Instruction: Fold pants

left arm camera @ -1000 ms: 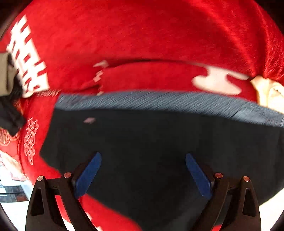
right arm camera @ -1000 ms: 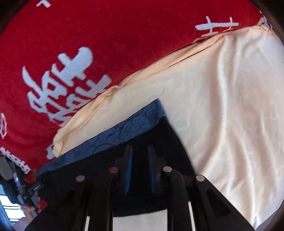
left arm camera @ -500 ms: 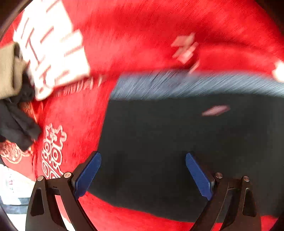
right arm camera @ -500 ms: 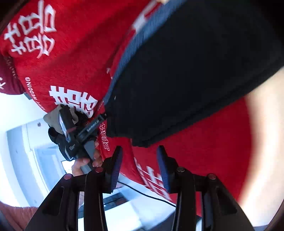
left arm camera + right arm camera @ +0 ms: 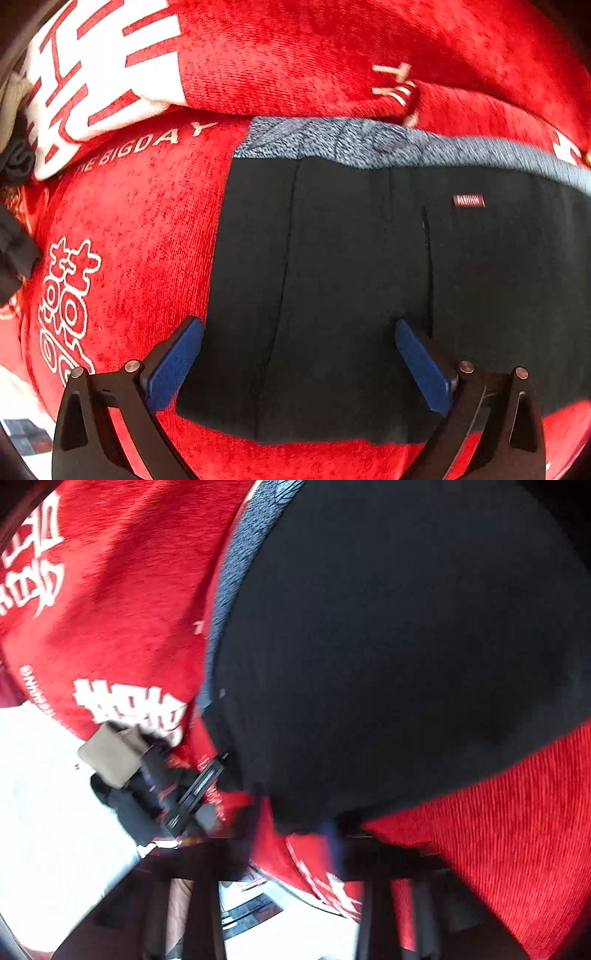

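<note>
I see the black pants lying folded on the red blanket, with the grey-blue waistband on the far edge. A small red label sits on the right part of the cloth. My left gripper points down over the near left part of the pants, and its blue pads stand wide apart; I see nothing clamped between them. White characters are printed on the blanket at far left.

In the right wrist view the picture is blurred. My right gripper is at the near edge of the pants, and its jaws are together. It seems to pinch the black hem, but I cannot tell this for sure. At the left, the other gripper shows beside the pants' edge.
</note>
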### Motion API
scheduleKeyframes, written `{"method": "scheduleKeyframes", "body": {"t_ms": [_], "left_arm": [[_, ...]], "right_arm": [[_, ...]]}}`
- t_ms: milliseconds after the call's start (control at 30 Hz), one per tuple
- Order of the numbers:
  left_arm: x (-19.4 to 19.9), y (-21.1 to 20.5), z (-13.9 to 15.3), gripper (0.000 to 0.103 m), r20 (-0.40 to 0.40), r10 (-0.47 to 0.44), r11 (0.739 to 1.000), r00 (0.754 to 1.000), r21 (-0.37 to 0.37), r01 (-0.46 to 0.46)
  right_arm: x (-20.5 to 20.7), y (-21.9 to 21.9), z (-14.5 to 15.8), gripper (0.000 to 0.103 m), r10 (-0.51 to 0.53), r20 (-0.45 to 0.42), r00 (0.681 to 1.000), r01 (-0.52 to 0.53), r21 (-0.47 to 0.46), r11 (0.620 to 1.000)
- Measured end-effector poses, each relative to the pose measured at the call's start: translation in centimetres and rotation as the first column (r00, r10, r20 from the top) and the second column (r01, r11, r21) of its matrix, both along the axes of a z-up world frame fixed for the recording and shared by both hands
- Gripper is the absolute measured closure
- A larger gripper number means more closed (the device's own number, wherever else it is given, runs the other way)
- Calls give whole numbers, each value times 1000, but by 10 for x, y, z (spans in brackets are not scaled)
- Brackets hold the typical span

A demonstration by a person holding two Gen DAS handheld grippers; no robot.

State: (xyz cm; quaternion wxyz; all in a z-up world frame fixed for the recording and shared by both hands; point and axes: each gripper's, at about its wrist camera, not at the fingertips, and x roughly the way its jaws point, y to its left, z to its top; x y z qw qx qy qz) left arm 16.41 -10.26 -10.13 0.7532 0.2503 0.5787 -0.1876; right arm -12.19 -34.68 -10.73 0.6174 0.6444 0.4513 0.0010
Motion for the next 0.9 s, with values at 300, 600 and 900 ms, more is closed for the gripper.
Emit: {"method": "scheduleKeyframes", "body": {"t_ms": [300,600,900], "left_arm": [[-23,1,34,0,29,24,999,999,21,-25],[-97,-105,76,0,-28,-112,972,993,-210,104],[-144,-123,20,0,-52,-201,973,978,-128,193]], "right_arm": [[-28,19,-2,91,20,-90,996,-31,-120,992],[-23,-43,86,60,163,-186,969,-241,-563,791],[-27,-65,45,68,194,-302,933,-353,-673,650]]}}
